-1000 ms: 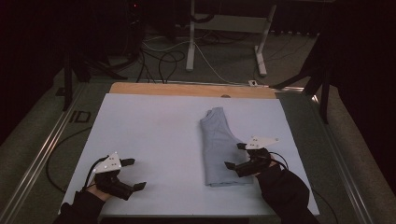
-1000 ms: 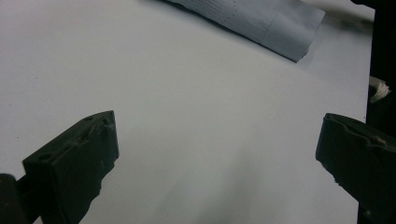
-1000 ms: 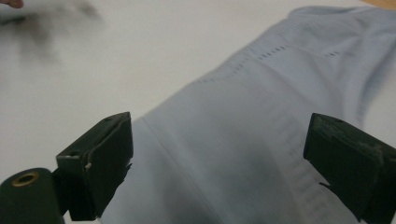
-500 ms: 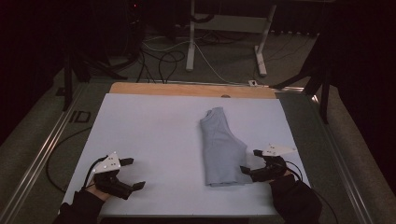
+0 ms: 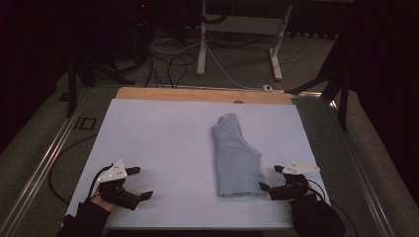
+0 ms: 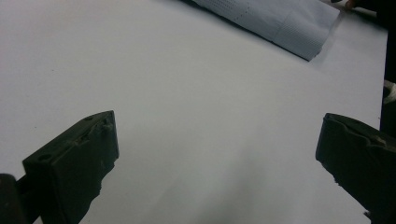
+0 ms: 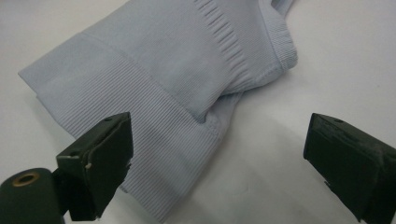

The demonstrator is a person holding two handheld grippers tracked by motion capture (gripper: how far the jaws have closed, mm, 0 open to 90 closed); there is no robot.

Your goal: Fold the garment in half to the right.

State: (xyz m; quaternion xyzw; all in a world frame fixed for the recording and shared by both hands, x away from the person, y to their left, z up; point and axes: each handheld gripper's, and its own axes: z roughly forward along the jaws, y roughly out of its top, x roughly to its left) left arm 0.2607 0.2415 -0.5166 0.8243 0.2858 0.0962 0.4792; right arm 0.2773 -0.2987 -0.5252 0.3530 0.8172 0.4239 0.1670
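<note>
right gripper (image 5: pixel 271 178): jaws wide, empty, beside folded garment (image 5: pixel 236 157)
left gripper (image 5: pixel 139 183): open, empty
garment: soft, light; pinch ribbed hem

Dim room, cables (image 5: pixel 170 61) (tangled) across grey floor (image 5: pixel 237 59)

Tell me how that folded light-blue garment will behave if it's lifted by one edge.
The folded garment is soft ribbed knit, so it will probably droop and unfold rather than hold shape. It looks thin, likely light. Pushed by the right tool, it would probably bunch on the white table.
</note>
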